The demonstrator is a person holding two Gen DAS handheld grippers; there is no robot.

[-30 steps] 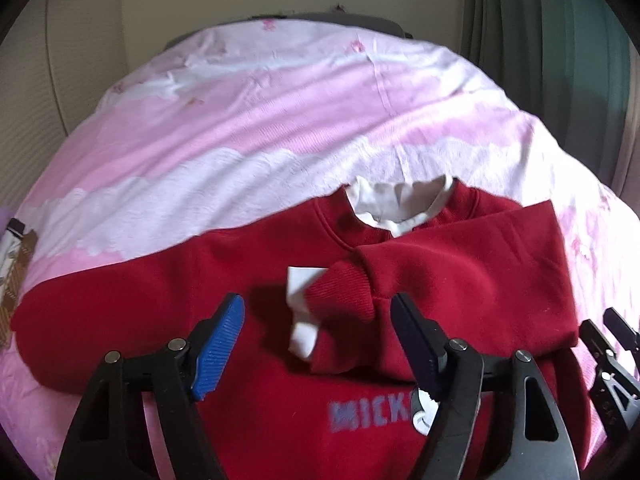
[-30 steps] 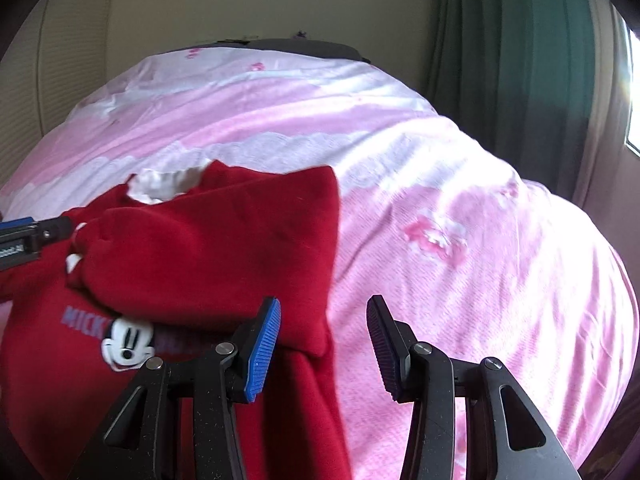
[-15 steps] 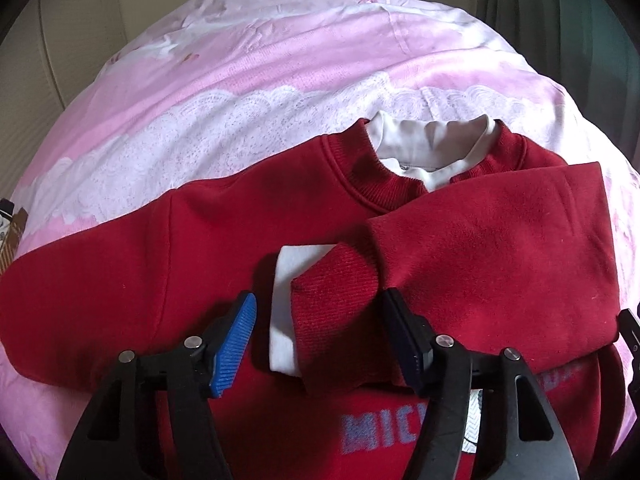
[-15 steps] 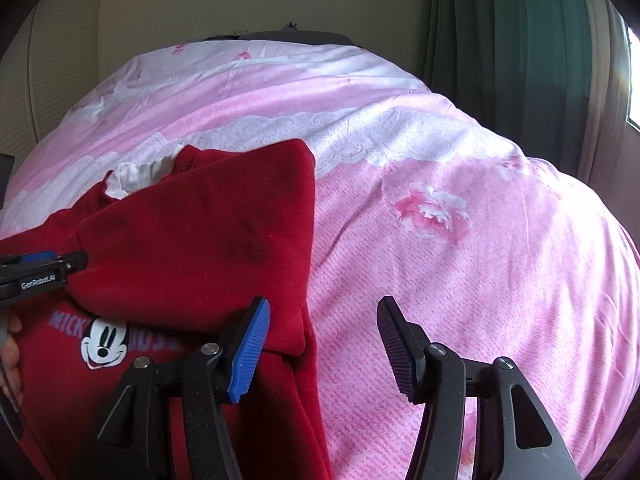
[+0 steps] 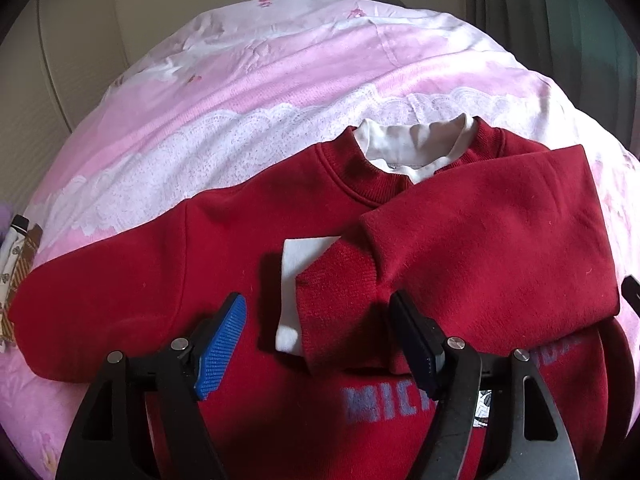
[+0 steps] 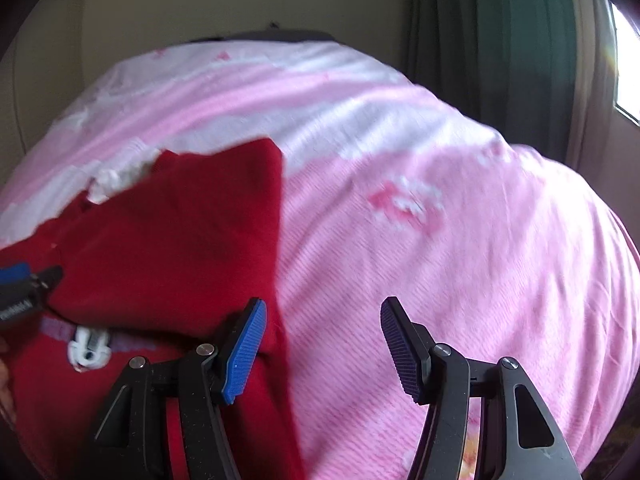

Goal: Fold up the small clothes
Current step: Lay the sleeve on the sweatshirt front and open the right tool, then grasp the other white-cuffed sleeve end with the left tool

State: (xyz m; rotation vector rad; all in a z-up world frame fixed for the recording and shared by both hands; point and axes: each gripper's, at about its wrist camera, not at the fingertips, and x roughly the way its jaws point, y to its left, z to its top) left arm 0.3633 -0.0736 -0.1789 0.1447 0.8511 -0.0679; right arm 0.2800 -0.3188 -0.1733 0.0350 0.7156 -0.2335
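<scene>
The red sweater [image 5: 248, 248] lay flat on the bed [image 5: 280, 80] with one sleeve [image 5: 480, 248] folded across, and both hand-held grippers, left [image 5: 316, 344] and right [image 6: 320, 344], had just opened wider, holding nothing, ready to fold more.

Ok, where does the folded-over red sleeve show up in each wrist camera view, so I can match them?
Left wrist view: the folded sleeve lies right of centre across the sweatshirt's chest, its cuff between the open left claw fingers.
Right wrist view: the same sleeve fills the left-centre, beside the open right claw.
Shared landmark: the white collar just above the sleeve.
</scene>
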